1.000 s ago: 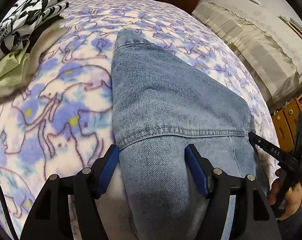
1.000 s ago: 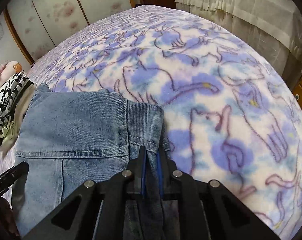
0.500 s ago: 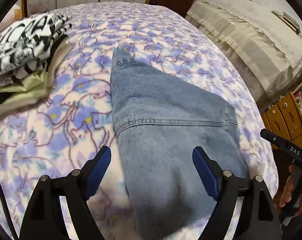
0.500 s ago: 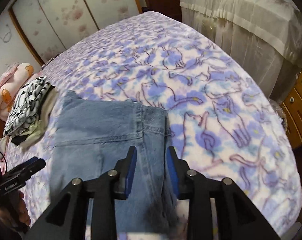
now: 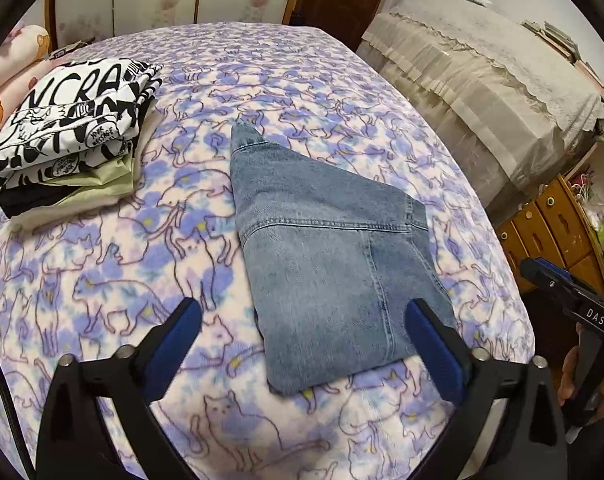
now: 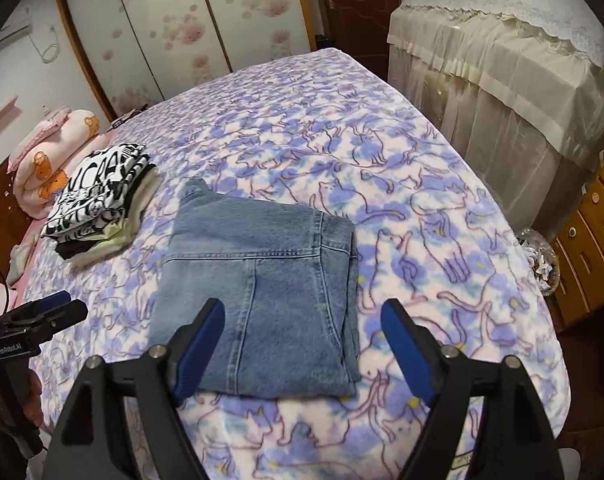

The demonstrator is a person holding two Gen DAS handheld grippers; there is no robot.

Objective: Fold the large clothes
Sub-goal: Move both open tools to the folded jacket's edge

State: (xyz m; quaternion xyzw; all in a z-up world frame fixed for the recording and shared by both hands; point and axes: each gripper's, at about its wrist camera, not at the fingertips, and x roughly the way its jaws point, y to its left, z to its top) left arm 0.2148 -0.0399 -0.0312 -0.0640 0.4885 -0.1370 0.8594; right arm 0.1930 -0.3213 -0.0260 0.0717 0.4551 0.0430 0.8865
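Nearest us, our left gripper & right gripper hang above the bed w/ jaws opening, nothing between them. Folded denim garment lies flat on the fleecy cat-print blanket: heavy, stiff-ish, thick seams, so we'd pinch its near corners. Farther left, stack of folded clothes.

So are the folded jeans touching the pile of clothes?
Apart. The left wrist view shows bare blanket between the jeans and the pile.
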